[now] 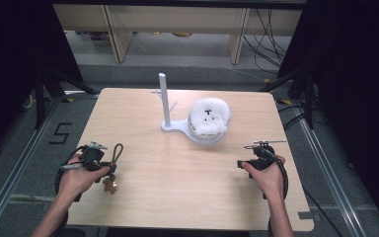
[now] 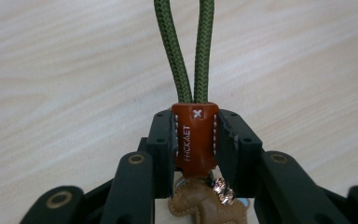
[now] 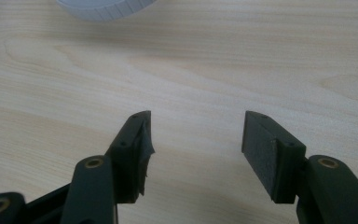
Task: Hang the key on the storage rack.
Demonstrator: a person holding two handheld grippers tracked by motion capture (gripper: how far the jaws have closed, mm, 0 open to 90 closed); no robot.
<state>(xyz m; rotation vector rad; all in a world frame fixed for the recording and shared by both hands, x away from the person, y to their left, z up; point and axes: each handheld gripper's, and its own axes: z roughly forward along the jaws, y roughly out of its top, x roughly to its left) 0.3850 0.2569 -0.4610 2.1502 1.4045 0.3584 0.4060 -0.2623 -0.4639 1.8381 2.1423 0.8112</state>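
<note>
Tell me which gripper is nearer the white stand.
Right. The right gripper sits open just below-right of the white stand; the left gripper, shut on the keychain, is farther off, lower left.

1. A table (image 1: pixel 177 187) with a pale wood-grain top and rounded corners stands on a grey floor (image 1: pixel 15 143), between metal rails that run along both sides.
2. A white stand (image 1: pixel 170 123) rests on the far middle of the tabletop: a flat base with an upright post (image 1: pixel 164 96) rising from its left end.
3. A white plush toy (image 1: pixel 208 116) with small black markings sits on the wider right end of that base, just beside the post.
4. In the right gripper view, the ribbed white rim of the base (image 3: pixel 105 8) lies on the wood at the top edge.
5. A black figure five (image 1: pixel 60 133) is marked on the floor left of the table.
</note>
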